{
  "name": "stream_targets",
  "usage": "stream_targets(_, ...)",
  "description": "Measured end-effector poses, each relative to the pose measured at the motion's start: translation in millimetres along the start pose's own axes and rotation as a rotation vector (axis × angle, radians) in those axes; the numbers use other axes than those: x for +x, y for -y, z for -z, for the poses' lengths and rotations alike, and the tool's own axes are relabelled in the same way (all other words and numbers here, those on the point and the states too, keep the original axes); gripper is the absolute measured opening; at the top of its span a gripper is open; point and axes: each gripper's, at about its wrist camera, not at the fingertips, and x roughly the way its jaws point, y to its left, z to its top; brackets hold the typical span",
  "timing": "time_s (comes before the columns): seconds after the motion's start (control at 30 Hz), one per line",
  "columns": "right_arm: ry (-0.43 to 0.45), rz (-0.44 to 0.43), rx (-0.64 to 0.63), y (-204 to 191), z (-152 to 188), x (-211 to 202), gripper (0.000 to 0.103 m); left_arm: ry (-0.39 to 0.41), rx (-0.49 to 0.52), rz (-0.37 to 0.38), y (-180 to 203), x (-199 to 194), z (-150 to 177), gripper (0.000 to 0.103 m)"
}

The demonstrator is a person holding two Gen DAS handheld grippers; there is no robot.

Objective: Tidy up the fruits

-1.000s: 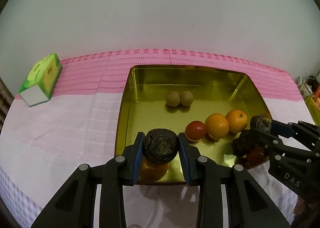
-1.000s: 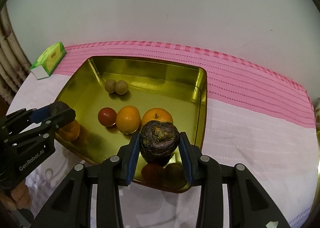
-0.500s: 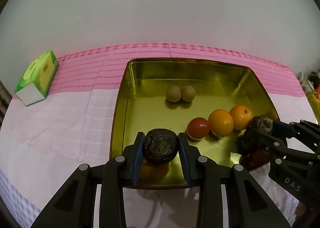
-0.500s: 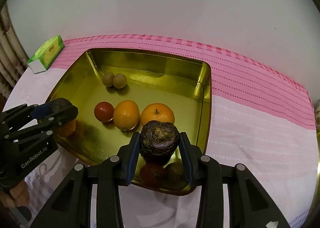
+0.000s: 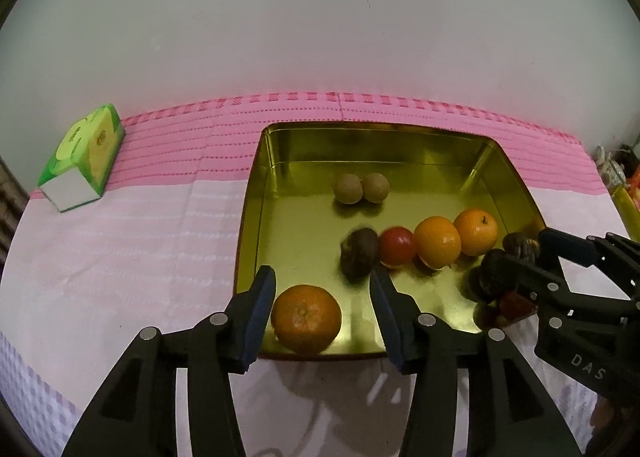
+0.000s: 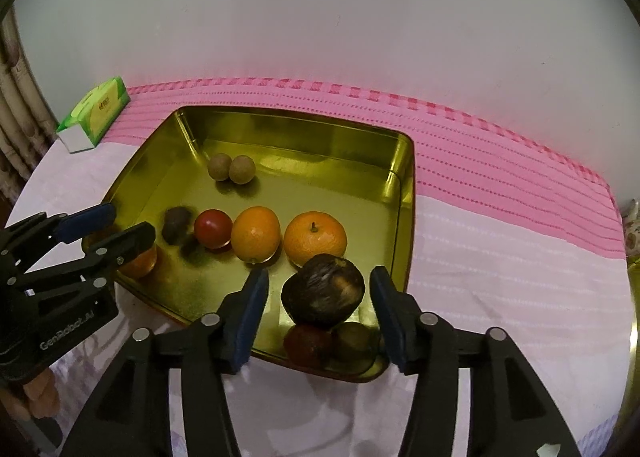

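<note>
A gold tray (image 5: 256, 193) (image 6: 404, 161) holds two small brown fruits (image 5: 362, 187) (image 6: 232, 169), a red tomato (image 5: 396, 247) (image 6: 213, 227) and two oranges (image 5: 438, 241) (image 6: 256, 233). My left gripper (image 5: 323, 297) is open over the tray's near edge; a dark wrinkled fruit (image 5: 359, 253) (image 6: 176, 223), blurred, lies beside the tomato. A third orange (image 5: 306, 317) sits between my left fingers. My right gripper (image 6: 316, 297) is open; a second dark fruit (image 6: 323, 291) sits between its fingers, apart from the pads.
A green tissue box (image 5: 82, 157) (image 6: 94, 113) lies at the far left on the pink and white cloth (image 5: 120, 237). A red fruit (image 6: 306, 343) and a greenish one (image 6: 354, 339) show at the tray's near wall. Clutter stands at the right edge (image 5: 620, 169).
Both grippers opened. The left dark fruit dropped into the tray and rolled next to the tomato. The right dark fruit left the pads and dropped at the tray's near right.
</note>
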Motion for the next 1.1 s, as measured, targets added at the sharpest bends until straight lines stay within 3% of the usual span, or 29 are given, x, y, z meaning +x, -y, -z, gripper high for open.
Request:
stream_targets(0.13, 0.017, 0.012, 0.0, 0, 2, -9, 0.062, 0.006, -0.005, -0.006, -2, -10, 4, 0.051)
stream_targets(1.1, 0.027, -0.003, 0.027, -12, 78, -74, 0.073, 0.002, -0.032, -0.101, 3, -79, 84, 0.051)
